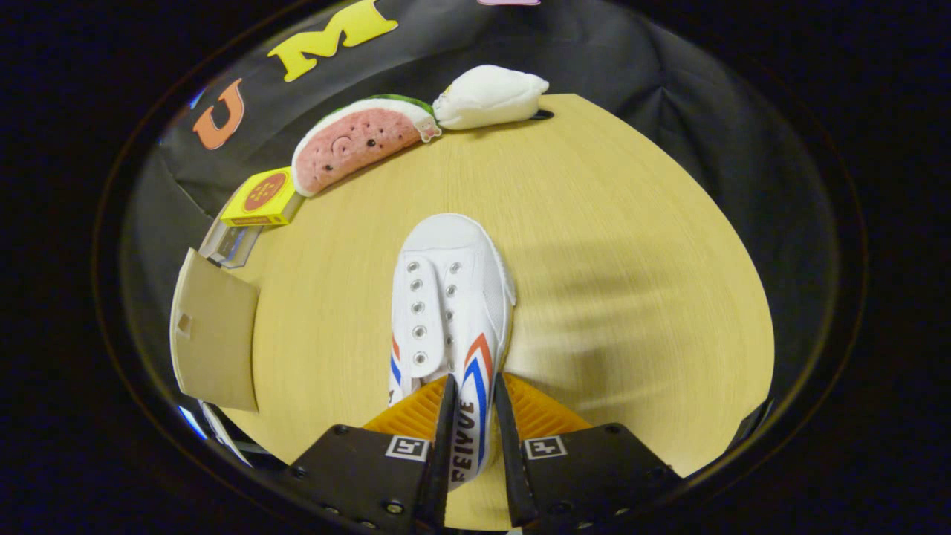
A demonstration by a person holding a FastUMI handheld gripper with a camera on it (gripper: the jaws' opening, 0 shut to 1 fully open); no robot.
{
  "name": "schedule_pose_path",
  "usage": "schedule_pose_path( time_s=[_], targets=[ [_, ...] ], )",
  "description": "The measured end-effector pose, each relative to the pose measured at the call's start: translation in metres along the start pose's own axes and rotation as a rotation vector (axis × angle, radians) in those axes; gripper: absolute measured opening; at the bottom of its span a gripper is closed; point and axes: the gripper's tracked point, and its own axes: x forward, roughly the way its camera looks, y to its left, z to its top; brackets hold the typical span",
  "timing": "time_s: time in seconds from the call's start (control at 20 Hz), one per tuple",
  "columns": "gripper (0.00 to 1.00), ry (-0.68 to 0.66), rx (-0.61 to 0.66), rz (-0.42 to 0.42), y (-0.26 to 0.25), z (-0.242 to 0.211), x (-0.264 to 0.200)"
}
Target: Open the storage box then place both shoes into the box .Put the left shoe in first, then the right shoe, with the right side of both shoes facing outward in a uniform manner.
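Note:
A white canvas shoe with red and blue stripes points its toe away from me over the wooden table. My gripper is shut on the shoe's right side wall near the heel, both fingers pressing on it. The shoe looks lifted, its heel end held between the fingers. The storage box stands to the left of the shoe, its tan lid raised open; part of a second shoe shows inside its lower end, mostly hidden.
Along the table's far edge lie a watermelon-slice plush and a white plush. A yellow carton rests on a clear case just beyond the box. Bare tabletop spreads to the right of the shoe.

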Motion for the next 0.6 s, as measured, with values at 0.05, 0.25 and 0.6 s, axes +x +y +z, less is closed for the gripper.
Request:
schedule_pose_path(
  time_s=[0.05,0.25,0.6],
  targets=[
    [0.32,-0.009,0.021,0.009,0.001,0.002,0.000],
    [0.04,-0.010,0.052,0.013,0.002,-0.007,-0.005],
    [0.00,-0.050,0.075,0.056,0.032,0.003,-0.028]
  ],
)
